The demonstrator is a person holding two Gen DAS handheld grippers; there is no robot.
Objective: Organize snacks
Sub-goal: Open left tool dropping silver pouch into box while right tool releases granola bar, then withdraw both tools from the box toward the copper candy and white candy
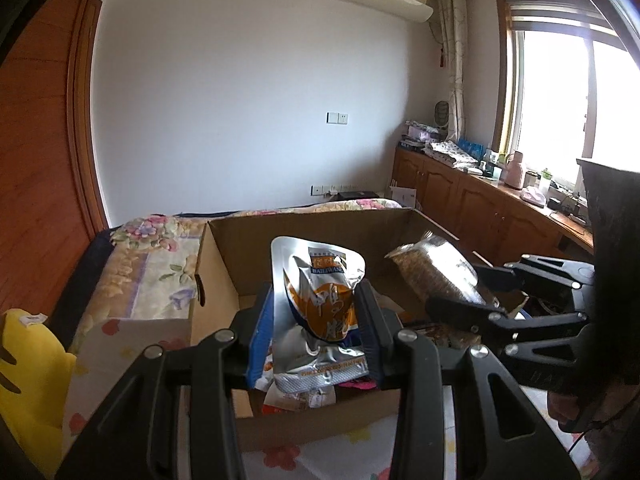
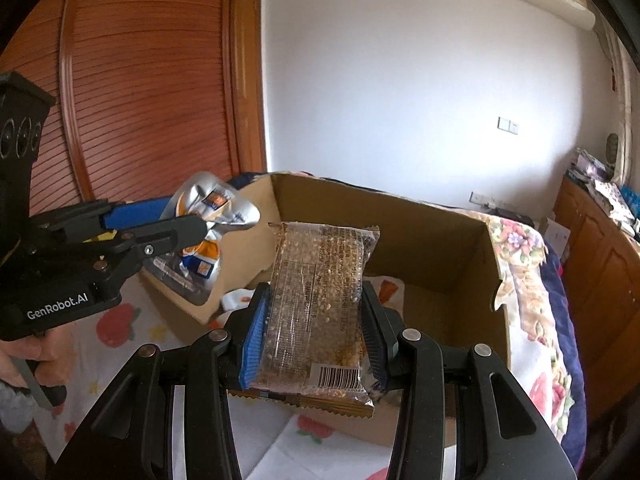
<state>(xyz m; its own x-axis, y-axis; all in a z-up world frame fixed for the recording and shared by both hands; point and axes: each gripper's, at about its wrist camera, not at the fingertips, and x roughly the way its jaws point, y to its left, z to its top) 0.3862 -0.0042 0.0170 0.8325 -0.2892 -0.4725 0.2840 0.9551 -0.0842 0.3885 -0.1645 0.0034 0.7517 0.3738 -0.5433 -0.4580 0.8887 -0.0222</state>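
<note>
snack packets held above an open cardboard box [image 1: 304, 232] on a floral bedspread [image 1: 140, 272]. left gripper [image 1: 320, 308] clamps a silver-and-orange pouch [image 1: 320, 280]; right gripper [image 2: 316, 324] clamps a clear grain bar packet [image 2: 320, 300]. more snacks lie inside the box.

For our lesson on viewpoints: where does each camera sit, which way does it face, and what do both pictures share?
Left wrist: on the left tongs, facing along them over the box toward the window corner; they clamp a silver pouch; the right tongs enter at right.
Right wrist: on the right tongs, facing the box and wardrobe; they clamp a clear packet; the left tongs and a hand show at left.
Shared: box, both snacks, both tongs.
</note>
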